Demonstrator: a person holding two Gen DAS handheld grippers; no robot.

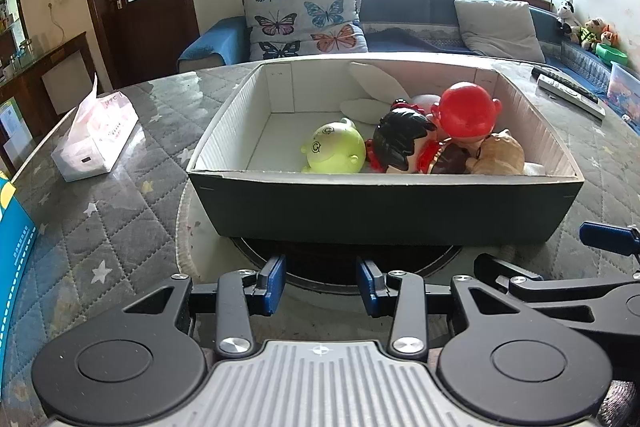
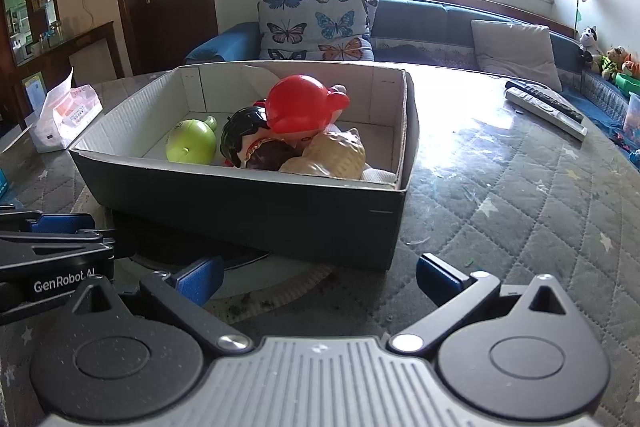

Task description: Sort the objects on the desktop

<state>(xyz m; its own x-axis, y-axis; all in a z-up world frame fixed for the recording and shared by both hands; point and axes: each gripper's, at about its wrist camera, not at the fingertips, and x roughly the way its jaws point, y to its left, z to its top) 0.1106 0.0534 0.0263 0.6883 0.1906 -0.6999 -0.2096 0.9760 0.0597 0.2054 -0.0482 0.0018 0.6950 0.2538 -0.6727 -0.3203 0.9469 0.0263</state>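
A dark cardboard box (image 1: 384, 207) with a white inside stands on the quilted table in front of both grippers; it also shows in the right wrist view (image 2: 248, 207). In it lie a yellow-green round toy (image 1: 334, 151) (image 2: 192, 143), a black-haired doll (image 1: 400, 143) (image 2: 244, 135), a red-capped figure (image 1: 468, 109) (image 2: 300, 103), a tan plush (image 1: 500, 155) (image 2: 332, 155) and a white plush (image 1: 372, 87). My left gripper (image 1: 322, 283) is open and empty just short of the box's near wall. My right gripper (image 2: 320, 275) is wide open and empty by the box's near right corner.
A tissue pack (image 1: 96, 135) (image 2: 64, 119) lies left of the box. Remote controls (image 1: 568, 93) (image 2: 544, 107) lie at the far right. A blue box edge (image 1: 12, 247) is at the left. A round dark plate (image 1: 360, 263) sits under the box. A sofa with cushions stands behind.
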